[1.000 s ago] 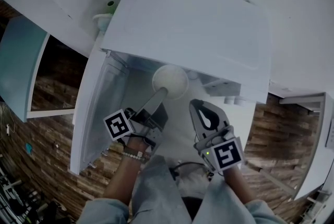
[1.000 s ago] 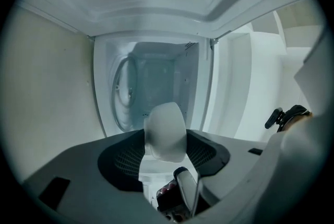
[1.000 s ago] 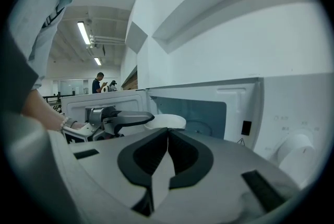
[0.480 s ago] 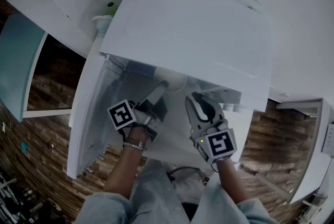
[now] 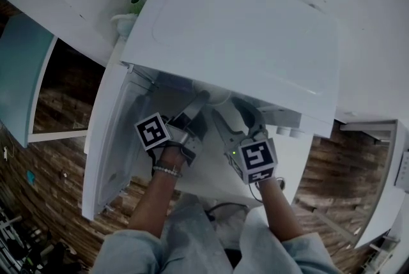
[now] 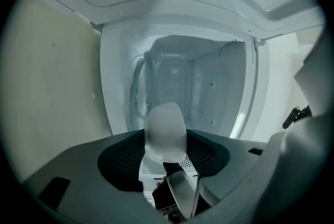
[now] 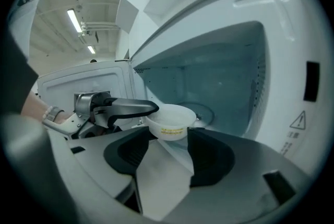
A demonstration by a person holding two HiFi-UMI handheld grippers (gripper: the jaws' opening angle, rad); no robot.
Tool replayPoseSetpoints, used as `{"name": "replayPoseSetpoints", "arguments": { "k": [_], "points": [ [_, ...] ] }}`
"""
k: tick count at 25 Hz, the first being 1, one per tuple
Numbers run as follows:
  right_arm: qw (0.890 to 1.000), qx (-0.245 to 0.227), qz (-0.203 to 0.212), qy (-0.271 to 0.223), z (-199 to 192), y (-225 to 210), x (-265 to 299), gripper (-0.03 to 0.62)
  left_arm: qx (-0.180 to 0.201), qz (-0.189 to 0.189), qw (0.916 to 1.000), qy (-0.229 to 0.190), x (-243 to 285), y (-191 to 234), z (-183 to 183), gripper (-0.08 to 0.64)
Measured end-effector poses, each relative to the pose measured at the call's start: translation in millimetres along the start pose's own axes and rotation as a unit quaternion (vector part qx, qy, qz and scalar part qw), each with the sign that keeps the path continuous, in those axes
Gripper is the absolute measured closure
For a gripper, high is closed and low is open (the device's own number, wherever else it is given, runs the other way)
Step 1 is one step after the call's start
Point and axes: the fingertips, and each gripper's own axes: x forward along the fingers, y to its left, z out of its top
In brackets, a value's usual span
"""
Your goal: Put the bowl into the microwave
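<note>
Two claws at microwave [image 7: 229,61] mouth. Left claw [image 7: 149,108] pinches bowl [image 7: 172,122] rim. Right claw [image 5: 234,112], just been opening, stands wide and empty, bowl just ahead. I'd keep bowl level, lower onto turntable [image 7: 204,111], then release.

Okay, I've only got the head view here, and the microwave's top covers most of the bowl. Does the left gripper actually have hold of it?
Observer: Yes. The right gripper view shows the left gripper clamped on the rim of the bowl.
Operator: How far in is the bowl?
Observer: At the mouth of the microwave; the glass turntable lies just behind it.
Operator: And the right gripper?
Observer: The right gripper has just been opening; its jaws stand apart with nothing between them, the bowl just past their tips.
</note>
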Motion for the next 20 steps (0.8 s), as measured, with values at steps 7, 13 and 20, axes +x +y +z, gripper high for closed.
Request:
{"name": "replayPoseSetpoints", "arguments": {
  "k": [7, 13, 20],
  "points": [
    [1.000, 0.018, 0.000, 0.010, -10.4, 4.0, 19.9, 0.304, -0.004, 0.003, 1.0000, -0.001, 2.3, 3.9, 0.7, 0.321],
    [0.999, 0.039, -0.002, 0.017, -14.2, 4.0, 26.8, 0.304, -0.012, 0.007, 0.9999, -0.006, 0.9, 11.3, 2.4, 0.322],
    [0.999, 0.048, -0.006, 0.010, -11.0, 2.4, 31.4, 0.284, -0.011, 0.004, 0.9999, -0.003, 3.7, 12.4, 3.2, 0.322]
  ]
}}
